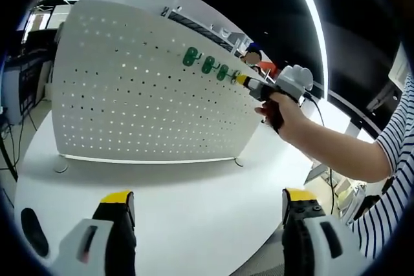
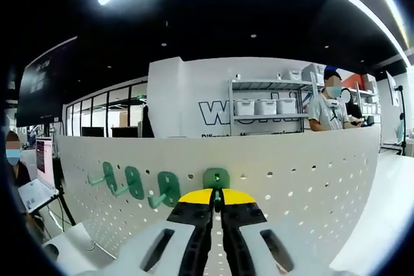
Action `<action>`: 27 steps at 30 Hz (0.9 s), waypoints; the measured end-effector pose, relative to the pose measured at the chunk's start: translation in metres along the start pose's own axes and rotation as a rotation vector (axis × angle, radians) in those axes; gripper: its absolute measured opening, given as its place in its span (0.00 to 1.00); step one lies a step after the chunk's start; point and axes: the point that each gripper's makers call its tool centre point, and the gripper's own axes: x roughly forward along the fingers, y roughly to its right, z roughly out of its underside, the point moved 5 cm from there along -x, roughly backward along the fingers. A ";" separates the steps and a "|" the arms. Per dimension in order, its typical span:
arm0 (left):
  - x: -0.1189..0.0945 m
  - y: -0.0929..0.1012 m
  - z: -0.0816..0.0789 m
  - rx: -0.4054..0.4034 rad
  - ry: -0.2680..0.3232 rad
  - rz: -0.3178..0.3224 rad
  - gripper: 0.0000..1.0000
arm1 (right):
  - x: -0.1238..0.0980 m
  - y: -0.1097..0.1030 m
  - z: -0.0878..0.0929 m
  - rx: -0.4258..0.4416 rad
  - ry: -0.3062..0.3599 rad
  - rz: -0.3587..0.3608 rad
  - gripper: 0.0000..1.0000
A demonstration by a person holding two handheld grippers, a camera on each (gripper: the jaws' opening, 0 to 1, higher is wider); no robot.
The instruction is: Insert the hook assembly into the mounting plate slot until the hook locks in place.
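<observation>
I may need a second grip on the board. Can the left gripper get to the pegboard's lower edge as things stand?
Probably yes. The left gripper is open and points at the pegboard across bare white table. The right gripper works high up by the green hooks, away from the lower edge.

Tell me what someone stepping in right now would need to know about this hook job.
Right gripper: jaws shut on the fourth green hook, pressed to the white pegboard.
Left gripper: jaws open, holding nothing, above the white table.
Done: three green hooks already hang in a row on the board.
Left: whether the fourth has locked cannot be told; check it, then release.
</observation>
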 end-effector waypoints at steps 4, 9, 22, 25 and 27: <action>-0.001 -0.001 0.000 -0.002 0.001 -0.003 0.96 | 0.002 0.000 0.002 0.001 -0.024 0.011 0.00; -0.002 -0.001 0.001 -0.006 0.004 -0.004 0.96 | 0.003 -0.001 0.001 0.006 -0.034 0.019 0.00; -0.004 -0.002 0.001 -0.001 0.005 -0.009 0.97 | 0.002 -0.002 0.002 -0.020 -0.051 0.023 0.01; -0.006 -0.003 0.000 0.003 0.007 -0.010 0.97 | 0.001 -0.001 0.000 -0.011 -0.053 0.018 0.01; -0.006 -0.003 -0.001 0.006 0.009 -0.011 0.97 | -0.001 -0.001 -0.005 -0.009 -0.042 0.013 0.03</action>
